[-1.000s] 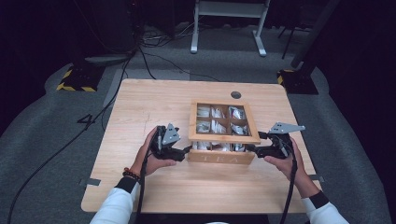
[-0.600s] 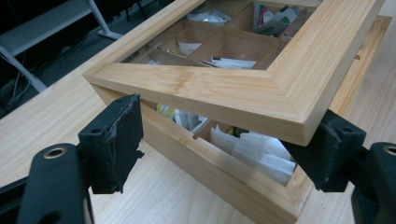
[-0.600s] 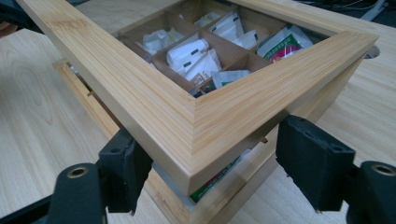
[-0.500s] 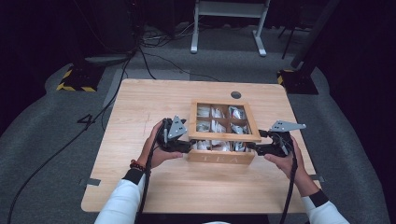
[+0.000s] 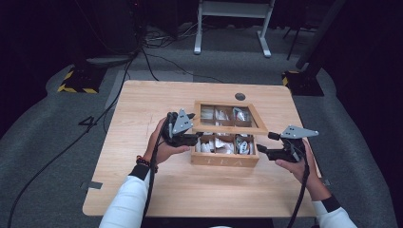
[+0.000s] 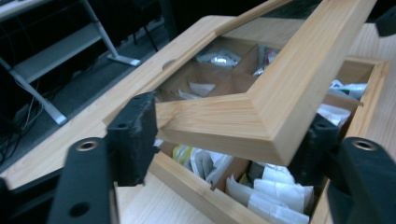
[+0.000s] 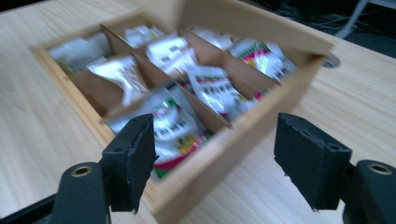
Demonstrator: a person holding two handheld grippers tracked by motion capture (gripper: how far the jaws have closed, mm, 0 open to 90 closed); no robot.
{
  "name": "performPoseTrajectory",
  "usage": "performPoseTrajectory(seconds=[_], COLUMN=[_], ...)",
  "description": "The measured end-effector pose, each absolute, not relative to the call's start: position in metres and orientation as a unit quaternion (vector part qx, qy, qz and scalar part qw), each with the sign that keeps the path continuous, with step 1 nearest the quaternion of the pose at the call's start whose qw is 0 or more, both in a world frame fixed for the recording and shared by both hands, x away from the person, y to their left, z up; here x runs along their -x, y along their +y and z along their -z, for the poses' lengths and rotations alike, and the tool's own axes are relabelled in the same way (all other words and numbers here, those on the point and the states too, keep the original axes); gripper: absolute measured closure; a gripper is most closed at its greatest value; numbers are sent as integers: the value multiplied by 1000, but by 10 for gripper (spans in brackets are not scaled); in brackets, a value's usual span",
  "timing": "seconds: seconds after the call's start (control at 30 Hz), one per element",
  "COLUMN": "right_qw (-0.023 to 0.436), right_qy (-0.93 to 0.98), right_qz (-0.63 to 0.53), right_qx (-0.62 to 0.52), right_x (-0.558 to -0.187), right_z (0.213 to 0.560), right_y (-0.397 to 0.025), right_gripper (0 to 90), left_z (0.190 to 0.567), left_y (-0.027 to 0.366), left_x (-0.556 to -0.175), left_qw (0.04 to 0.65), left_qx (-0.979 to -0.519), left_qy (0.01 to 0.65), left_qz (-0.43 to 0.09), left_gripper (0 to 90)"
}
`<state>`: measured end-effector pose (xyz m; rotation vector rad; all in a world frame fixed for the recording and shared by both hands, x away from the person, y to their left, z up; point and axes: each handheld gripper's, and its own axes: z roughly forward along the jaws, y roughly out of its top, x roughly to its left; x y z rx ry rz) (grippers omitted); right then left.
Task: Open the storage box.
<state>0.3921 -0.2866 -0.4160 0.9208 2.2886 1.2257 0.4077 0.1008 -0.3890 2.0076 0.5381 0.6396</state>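
A wooden tea box (image 5: 225,160) marked TEA stands mid-table, its compartments full of tea bags (image 7: 212,88). Its windowed lid (image 5: 228,128) is tilted up at the front, hinged at the back. My left gripper (image 5: 190,137) is shut on the lid's front left corner (image 6: 261,107) and holds it above the tea bags (image 6: 275,191). My right gripper (image 5: 263,151) stands open just off the box's right end. In the right gripper view its jaws straddle a corner of the box wall (image 7: 224,144) without touching it.
The box sits on a light wooden table (image 5: 142,109) with a round cable hole (image 5: 240,96) behind it. Bare tabletop lies to the left and in front. Cables (image 5: 152,66) and a white desk frame (image 5: 233,28) lie on the floor beyond.
The left gripper has closed in on the lid's front left corner and raised it, so the lid now tilts open. The right gripper has barely moved.
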Motion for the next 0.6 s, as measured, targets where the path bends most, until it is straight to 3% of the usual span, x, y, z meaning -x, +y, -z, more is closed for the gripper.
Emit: performPoseTrajectory(seconds=[0.6], right_qw=[192], right_qy=[831], right_qz=[-368], right_qx=[-369], right_x=[-391], right_z=[476], right_y=[-336], right_gripper=[295], left_z=[369], left_y=[98], left_x=[-414], left_qw=[460], left_qx=[-818], left_qy=[199], left_qz=[-281], left_gripper=[495])
